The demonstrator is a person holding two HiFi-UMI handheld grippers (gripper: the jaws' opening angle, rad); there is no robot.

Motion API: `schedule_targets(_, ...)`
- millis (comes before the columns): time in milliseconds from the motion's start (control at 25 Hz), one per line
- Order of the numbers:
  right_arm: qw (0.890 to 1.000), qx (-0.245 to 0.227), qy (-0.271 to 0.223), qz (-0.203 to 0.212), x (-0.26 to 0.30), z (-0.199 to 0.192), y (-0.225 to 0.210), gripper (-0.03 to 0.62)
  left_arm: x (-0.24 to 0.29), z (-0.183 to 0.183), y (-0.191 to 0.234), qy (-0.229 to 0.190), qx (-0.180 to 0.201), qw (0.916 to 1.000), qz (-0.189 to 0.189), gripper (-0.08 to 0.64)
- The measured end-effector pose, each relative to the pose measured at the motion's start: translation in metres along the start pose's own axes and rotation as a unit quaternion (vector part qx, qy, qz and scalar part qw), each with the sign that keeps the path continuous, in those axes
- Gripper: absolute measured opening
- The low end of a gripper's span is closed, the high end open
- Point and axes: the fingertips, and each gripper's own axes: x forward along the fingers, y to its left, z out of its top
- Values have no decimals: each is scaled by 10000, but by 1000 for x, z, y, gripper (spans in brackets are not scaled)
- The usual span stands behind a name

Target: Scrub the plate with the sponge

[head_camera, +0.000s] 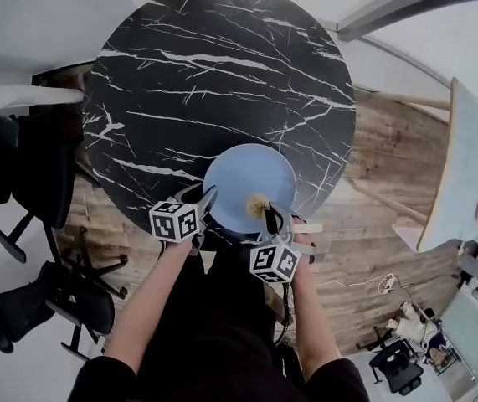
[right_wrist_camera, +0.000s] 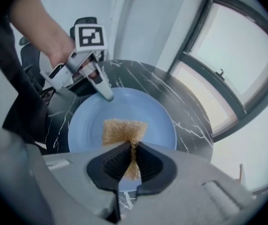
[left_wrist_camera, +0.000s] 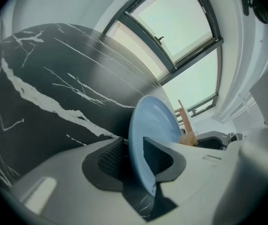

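**Plate rim loose, sponge pinched**

Head view — pale blue plate (head_camera: 239, 181) lies at the near edge of the dark marbled worktop (head_camera: 222, 74). Left gripper (head_camera: 208, 198) is at its near-left rim, and right gripper (head_camera: 270, 218) at near-right, with the tan sponge (head_camera: 258, 204) on the plate.

Left gripper view — jaws stand apart, with the plate rim between them and not clamped.

Right gripper view — jaws closed on the sponge, squeezed thin between the pads. Its free end rests on the plate's face.

Handling, as judged: the plate is stiff, smooth, probably slick and breakable, so steady it by the rim. The sponge is light and soft — hold it by one edge.
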Motion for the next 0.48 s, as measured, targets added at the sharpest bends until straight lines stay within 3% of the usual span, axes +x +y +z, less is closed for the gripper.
schedule_targets(120, 9946, 901, -439, -253, -23, 18, -19, 31, -9, 1, 0, 72, 72, 9999, -38, 153)
schedule_targets(200, 9838, 1515, -853, -440, -41, 27, -33, 31, -17, 3, 1, 81, 121, 9999, -35, 163)
schedule_targets(360, 9446, 2562, -1917, -733, -90, 56, -59, 29, -43, 7, -7, -7, 402, 9991, -124, 145)
schedule_targets(480, 9147, 3240, -2287, -772, -120, 64, -68, 28, -74, 30, -29, -571, 851, 9946, -189, 52)
